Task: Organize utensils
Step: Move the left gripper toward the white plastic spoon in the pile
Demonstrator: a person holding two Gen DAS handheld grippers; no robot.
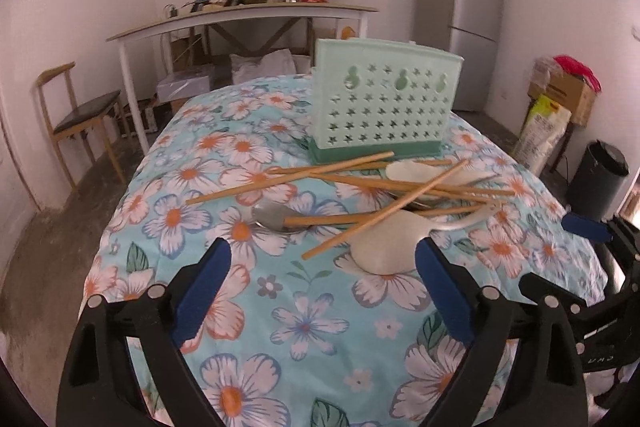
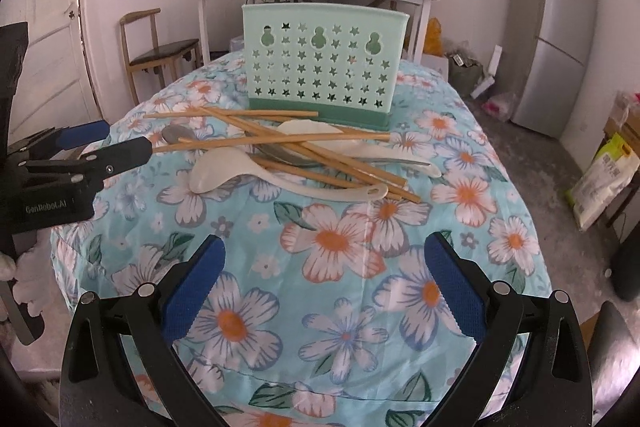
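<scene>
left gripper point(image 1: 322, 265) gaping wide, nothing between its pads | right gripper point(image 2: 324, 265) likewise spread empty | chopsticks point(image 2: 280, 143) and white spoons point(image 2: 224, 171) lying heaped before the green utensil holder point(image 2: 324, 63); right view alone showing a door point(image 2: 44, 39)

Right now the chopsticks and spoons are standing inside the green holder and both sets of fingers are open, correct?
Not quite. The chopsticks and spoons lie piled on the flowered cloth in front of the green holder, as the right wrist view shows. Both sets of fingers are indeed open.
</scene>
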